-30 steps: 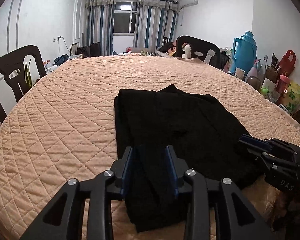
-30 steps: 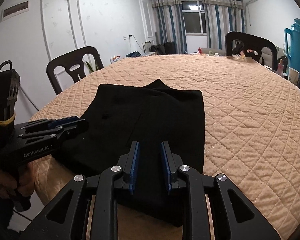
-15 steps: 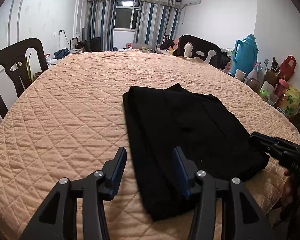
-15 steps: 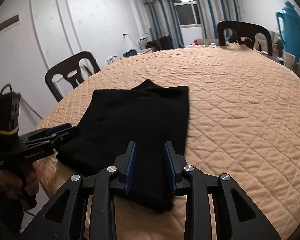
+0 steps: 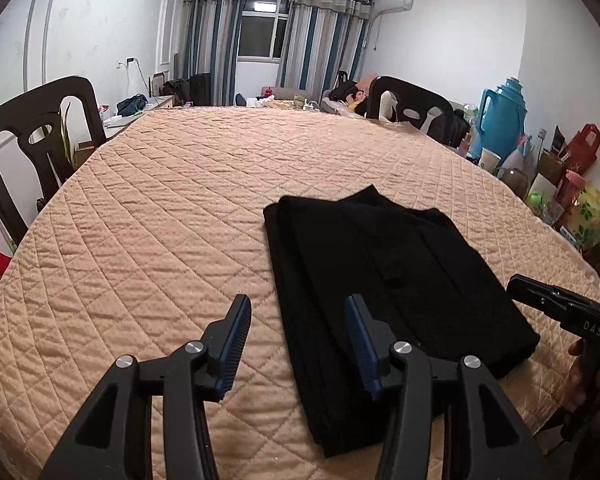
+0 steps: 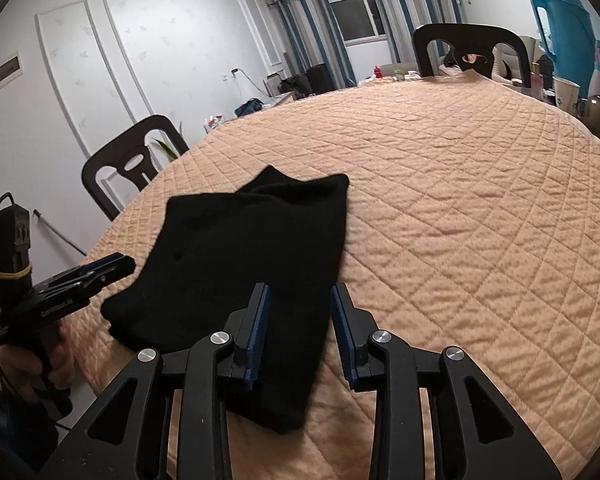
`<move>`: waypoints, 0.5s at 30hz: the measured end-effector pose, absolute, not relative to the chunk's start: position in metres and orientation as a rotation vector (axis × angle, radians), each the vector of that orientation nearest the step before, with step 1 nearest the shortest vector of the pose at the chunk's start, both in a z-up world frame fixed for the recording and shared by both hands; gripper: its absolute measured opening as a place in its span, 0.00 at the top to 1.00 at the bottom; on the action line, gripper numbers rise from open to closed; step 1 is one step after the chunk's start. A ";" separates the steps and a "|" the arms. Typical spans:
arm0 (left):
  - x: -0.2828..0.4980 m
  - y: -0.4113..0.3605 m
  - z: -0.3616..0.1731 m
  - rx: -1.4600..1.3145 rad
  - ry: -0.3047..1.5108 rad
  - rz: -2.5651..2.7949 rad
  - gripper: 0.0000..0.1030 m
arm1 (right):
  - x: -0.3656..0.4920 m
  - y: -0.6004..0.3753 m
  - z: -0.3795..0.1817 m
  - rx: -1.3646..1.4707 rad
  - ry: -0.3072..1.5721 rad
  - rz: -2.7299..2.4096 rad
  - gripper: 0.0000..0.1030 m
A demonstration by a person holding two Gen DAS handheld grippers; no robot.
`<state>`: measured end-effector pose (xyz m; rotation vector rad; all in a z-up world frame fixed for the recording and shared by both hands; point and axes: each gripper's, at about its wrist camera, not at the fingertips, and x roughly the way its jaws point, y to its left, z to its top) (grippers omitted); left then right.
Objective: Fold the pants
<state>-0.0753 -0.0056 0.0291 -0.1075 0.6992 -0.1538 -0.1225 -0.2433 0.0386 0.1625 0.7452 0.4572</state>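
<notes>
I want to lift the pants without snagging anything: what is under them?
The black pants lie folded flat on the quilted peach cover. Only that cover shows around their edges; whatever the cloth itself covers is hidden.

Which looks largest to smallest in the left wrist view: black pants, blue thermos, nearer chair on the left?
1. black pants
2. nearer chair on the left, inflated by closeness to the camera
3. blue thermos, shrunk by distance

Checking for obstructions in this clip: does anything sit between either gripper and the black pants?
Nothing visible does. The black pants lie alone on the quilted table cover, directly before the left gripper and right gripper, both with open jaws.
</notes>
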 end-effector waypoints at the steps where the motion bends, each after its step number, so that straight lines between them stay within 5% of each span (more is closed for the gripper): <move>1: -0.075 -0.006 0.030 -0.106 0.694 -0.158 0.49 | -0.122 -0.242 0.040 0.161 0.741 0.462 0.69; 15: -0.078 0.013 0.013 -0.173 0.740 -0.177 0.43 | -0.122 -0.236 0.034 0.142 0.780 0.472 0.68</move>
